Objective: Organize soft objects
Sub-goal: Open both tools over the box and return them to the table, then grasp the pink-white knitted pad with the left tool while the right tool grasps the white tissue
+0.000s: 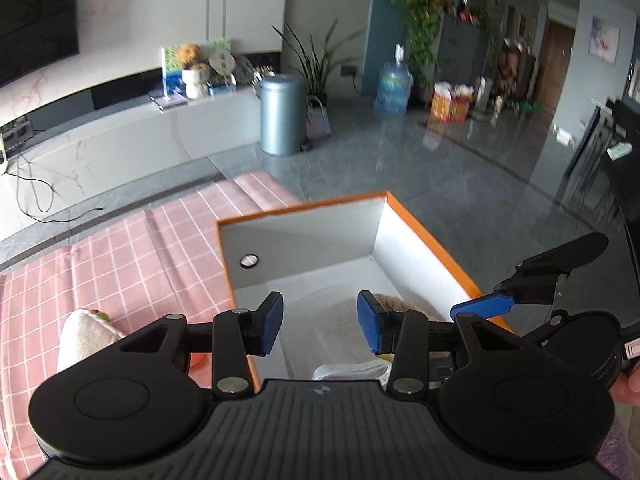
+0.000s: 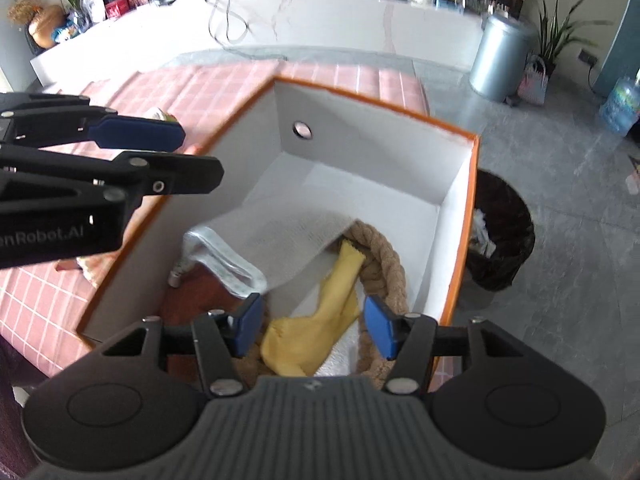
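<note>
An orange-rimmed box (image 1: 424, 232) (image 2: 464, 216) with white inner walls stands on a pink checked cloth (image 1: 132, 248). Inside lie a white towel (image 2: 288, 236) (image 1: 336, 328), a yellow cloth (image 2: 316, 320) and a coil of tan rope (image 2: 384, 264). My left gripper (image 1: 320, 324) hovers open above the towel with nothing between its blue pads. Over the yellow cloth my right gripper (image 2: 312, 328) is open too and clear of it. A cream plush toy (image 1: 84, 336) lies on the cloth left of the box, partly hidden by the left gripper's body.
A black waste bin (image 2: 504, 236) holding paper stands on the floor right of the box. Farther off are a silver bin (image 1: 282, 116), a potted plant (image 1: 316, 64), a water bottle (image 1: 394, 88) and a low white cabinet (image 1: 132, 140).
</note>
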Demonstrator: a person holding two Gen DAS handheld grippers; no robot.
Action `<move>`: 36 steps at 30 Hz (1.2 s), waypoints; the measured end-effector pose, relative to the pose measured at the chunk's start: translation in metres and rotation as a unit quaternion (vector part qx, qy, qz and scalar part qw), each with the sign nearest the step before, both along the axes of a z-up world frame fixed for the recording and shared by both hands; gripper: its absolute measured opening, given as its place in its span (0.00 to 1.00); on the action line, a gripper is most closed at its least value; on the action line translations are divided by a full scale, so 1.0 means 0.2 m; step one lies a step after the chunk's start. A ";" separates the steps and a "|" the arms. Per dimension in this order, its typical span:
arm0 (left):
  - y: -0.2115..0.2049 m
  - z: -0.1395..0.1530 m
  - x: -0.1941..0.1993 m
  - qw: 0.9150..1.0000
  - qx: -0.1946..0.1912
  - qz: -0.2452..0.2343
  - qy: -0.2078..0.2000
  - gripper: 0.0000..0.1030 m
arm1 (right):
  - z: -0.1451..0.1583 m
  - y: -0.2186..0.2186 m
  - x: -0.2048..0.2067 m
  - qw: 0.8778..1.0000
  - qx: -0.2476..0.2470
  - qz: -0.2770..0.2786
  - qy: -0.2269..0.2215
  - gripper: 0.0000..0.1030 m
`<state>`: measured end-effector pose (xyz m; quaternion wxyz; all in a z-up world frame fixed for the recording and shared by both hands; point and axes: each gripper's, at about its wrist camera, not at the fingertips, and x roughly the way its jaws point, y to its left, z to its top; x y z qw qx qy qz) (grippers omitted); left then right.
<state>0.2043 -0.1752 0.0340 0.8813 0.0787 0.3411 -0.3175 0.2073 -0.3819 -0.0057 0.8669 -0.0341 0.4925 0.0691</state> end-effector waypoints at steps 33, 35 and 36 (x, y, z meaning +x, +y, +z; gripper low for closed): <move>1.21 -0.17 -0.12 0.968 -0.105 0.222 0.048 0.51 | 0.01 0.93 -0.01 0.987 -0.031 0.140 -0.074 0.63; 1.26 -0.21 -0.10 0.966 -0.108 0.225 0.068 0.51 | -0.01 0.95 0.02 0.985 -0.038 0.154 -0.060 0.62; 1.29 -0.24 -0.09 0.965 -0.111 0.225 0.078 0.51 | -0.02 0.96 0.04 0.985 -0.040 0.162 -0.052 0.62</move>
